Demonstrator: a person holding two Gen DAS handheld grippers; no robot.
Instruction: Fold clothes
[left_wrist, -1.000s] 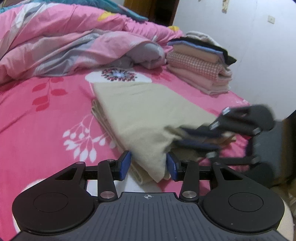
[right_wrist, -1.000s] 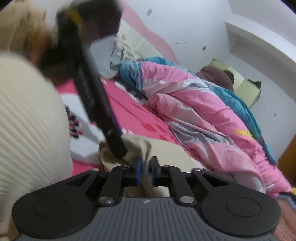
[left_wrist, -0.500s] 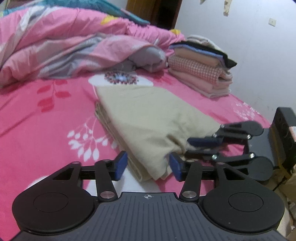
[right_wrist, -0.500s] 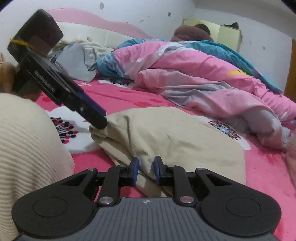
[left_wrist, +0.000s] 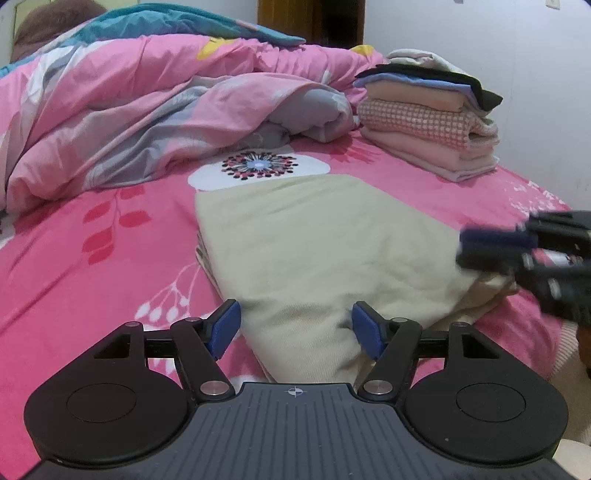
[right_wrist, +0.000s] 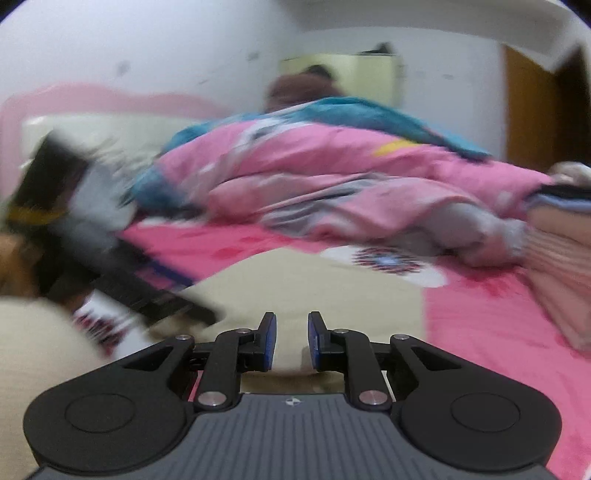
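Now your left gripper (left_wrist: 295, 328) is standing with its jaws well apart; they have just been opening, and the near corner of the folded beige garment (left_wrist: 314, 243) is lying between the blue pads (left_wrist: 225, 326) without being pressed by them. A second ago those pads were sitting much closer around that same corner. Your right gripper (right_wrist: 291, 341) is keeping only a narrow gap between its jaws, the same gap as a second ago, and nothing is being clamped; beige cloth is showing behind the gap. Its view is sitting level now, where earlier it was tilted hard.

The right wrist view is badly smeared, so your left gripper (right_wrist: 122, 273) is showing there only as a dark blur at the garment's left edge. In the left wrist view your right gripper (left_wrist: 524, 254) is blurred and cut off at the frame's right side, by the garment's right corner.

The garment is lying flat on a pink floral bedsheet (left_wrist: 92, 266). A rumpled pink duvet (left_wrist: 147, 110) is heaped behind it, and a stack of folded clothes (left_wrist: 428, 122) is sitting by the white wall (left_wrist: 535, 74)
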